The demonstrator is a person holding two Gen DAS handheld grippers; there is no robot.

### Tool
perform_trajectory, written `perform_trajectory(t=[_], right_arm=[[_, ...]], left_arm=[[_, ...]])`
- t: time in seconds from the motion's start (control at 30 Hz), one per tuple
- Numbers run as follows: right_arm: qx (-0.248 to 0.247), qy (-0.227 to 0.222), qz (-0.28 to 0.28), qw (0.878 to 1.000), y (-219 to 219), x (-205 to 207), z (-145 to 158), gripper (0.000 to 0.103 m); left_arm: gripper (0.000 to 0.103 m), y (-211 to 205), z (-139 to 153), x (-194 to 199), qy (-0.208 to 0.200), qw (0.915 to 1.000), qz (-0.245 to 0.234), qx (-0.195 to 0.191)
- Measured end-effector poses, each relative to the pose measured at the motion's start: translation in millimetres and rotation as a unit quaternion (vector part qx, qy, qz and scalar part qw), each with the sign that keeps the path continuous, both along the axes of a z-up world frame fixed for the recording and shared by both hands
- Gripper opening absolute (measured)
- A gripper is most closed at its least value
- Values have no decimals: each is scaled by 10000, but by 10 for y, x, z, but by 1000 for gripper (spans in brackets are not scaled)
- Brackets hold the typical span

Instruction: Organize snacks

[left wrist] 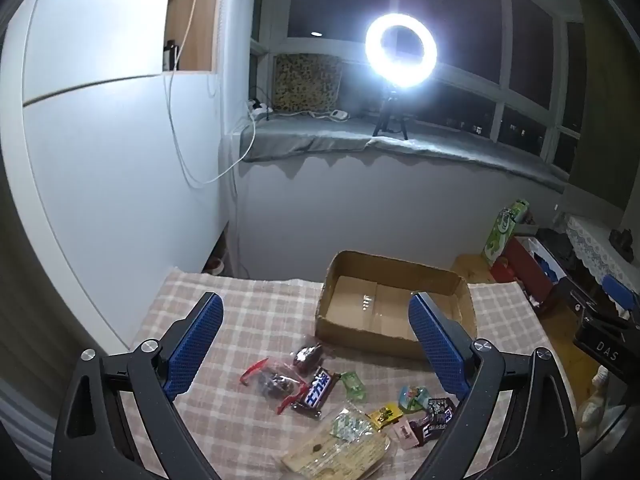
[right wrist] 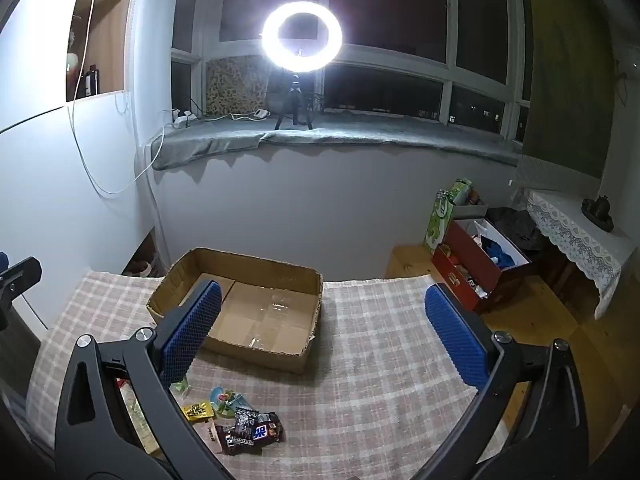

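The left gripper [left wrist: 316, 342] hangs wide open, holding nothing, over the snacks [left wrist: 344, 404], roughly a dozen wrappers loose on the checked tablecloth [right wrist: 380, 340]; one cardboard box [right wrist: 256, 276], empty, probably awaits them just behind; the right gripper [right wrist: 320, 332] gapes wide too, likely ready.

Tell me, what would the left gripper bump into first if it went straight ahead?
Probably the cardboard box, near its front wall. The left gripper is open and points over the snacks at the empty box, though depth is hard to judge through the fisheye.
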State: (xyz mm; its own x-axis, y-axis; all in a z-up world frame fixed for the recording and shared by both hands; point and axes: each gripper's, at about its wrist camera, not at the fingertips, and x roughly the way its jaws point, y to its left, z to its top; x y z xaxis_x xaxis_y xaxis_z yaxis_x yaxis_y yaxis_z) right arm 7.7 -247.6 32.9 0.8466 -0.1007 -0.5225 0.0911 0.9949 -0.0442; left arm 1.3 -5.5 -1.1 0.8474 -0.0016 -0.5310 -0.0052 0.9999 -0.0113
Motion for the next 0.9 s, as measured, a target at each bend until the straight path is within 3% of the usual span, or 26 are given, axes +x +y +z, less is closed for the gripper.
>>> perform_trajectory(t=[0.13,0.9], right_arm=[[17,-27,24,10000,-5,-14,2,103],[41,-19,-29,10000,-12,53,21,103]], left_arm=[[94,68,32,-16,84,9995,71,-309],[94,79,28,22,-99,9997,61,-235]])
